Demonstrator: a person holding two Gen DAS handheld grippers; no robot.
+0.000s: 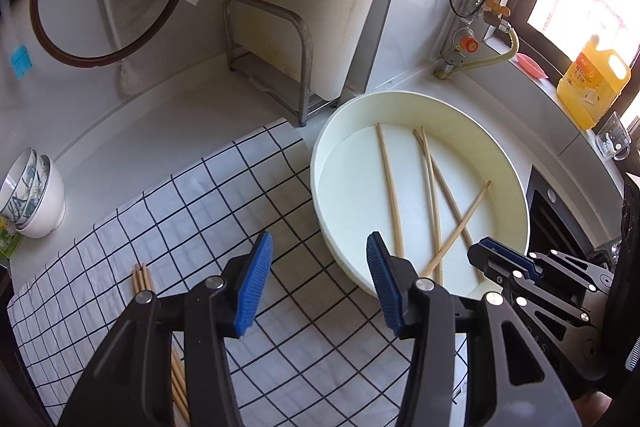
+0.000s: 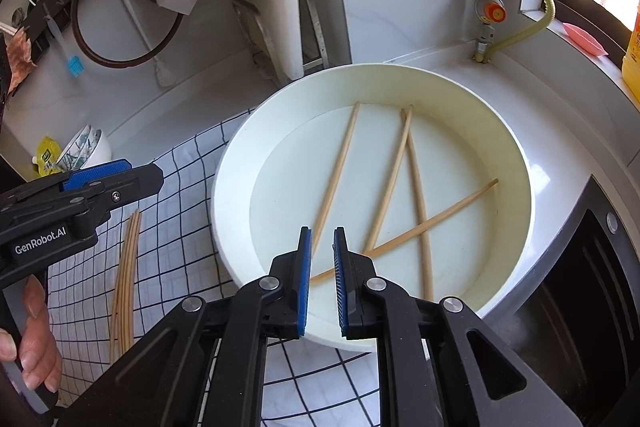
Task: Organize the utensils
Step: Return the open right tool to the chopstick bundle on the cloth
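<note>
Several wooden chopsticks [image 2: 416, 187] lie crossed in a round white basin [image 2: 516, 163], which also shows in the left wrist view [image 1: 516, 187] with the chopsticks [image 1: 430, 187]. A bundle of chopsticks [image 2: 126, 267] lies on the checked cloth [image 2: 192, 211] left of the basin; it also shows in the left wrist view [image 1: 142, 277]. My left gripper [image 1: 320, 255] is open and empty above the cloth. My right gripper [image 2: 322, 243] hovers over the basin's near rim, jaws narrowly apart, holding nothing.
Stacked bowls [image 1: 32, 191] stand at the far left. A metal rack [image 1: 272, 55] stands behind the cloth. A yellow bottle [image 1: 594, 79] and a glass [image 1: 614, 141] sit on the sill. A gas valve [image 2: 490, 11] and a black stove [image 2: 580, 291] are at the right.
</note>
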